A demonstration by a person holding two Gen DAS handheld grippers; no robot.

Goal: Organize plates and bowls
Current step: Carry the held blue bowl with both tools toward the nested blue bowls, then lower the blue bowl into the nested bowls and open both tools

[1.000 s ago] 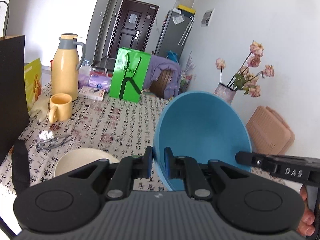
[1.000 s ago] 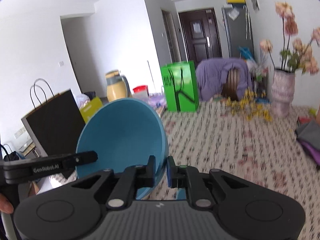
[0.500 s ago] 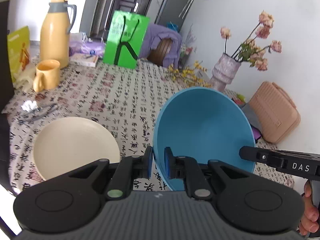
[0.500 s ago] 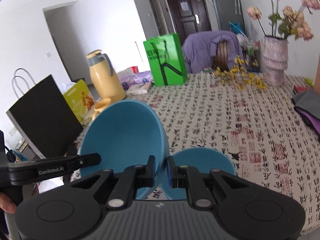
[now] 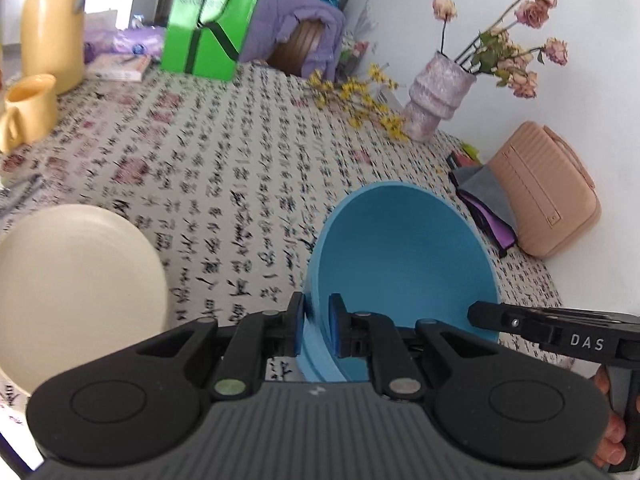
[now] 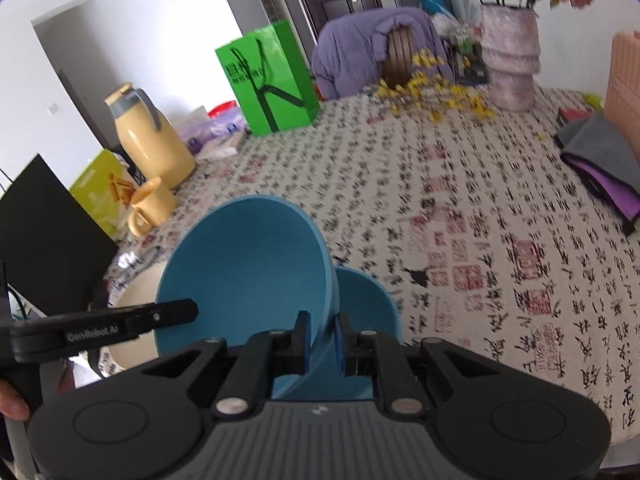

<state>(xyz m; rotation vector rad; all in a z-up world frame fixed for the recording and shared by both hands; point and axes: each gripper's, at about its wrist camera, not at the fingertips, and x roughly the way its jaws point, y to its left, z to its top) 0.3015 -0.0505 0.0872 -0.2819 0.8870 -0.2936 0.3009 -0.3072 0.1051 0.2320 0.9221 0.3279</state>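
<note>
A large blue bowl point(image 5: 400, 256) point(image 6: 248, 272) hangs tilted over the table, held by two opposite sides of its rim. My left gripper point(image 5: 316, 328) is shut on its left rim. My right gripper point(image 6: 322, 340) is shut on its right rim. In each wrist view a finger point(image 5: 500, 316) point(image 6: 168, 314) of the other gripper reaches in at the bowl's far side. A second blue bowl point(image 6: 364, 300) stands on the table just beneath and to the right of the held one. To the left lies a cream plate point(image 5: 76, 280) point(image 6: 136, 300).
A patterned cloth covers the table point(image 6: 480, 240). At the far left stand a yellow mug point(image 5: 28, 108), a yellow thermos point(image 6: 148, 140), a green bag point(image 5: 212, 20) and a black bag point(image 6: 44, 224). A vase point(image 5: 436, 100), a pink case point(image 5: 548, 196) and folded cloths point(image 6: 600, 160) occupy the right.
Both grippers have come down toward the table with the blue bowl and tipped further downward. The second blue bowl and the whole cream plate have come into view below.
</note>
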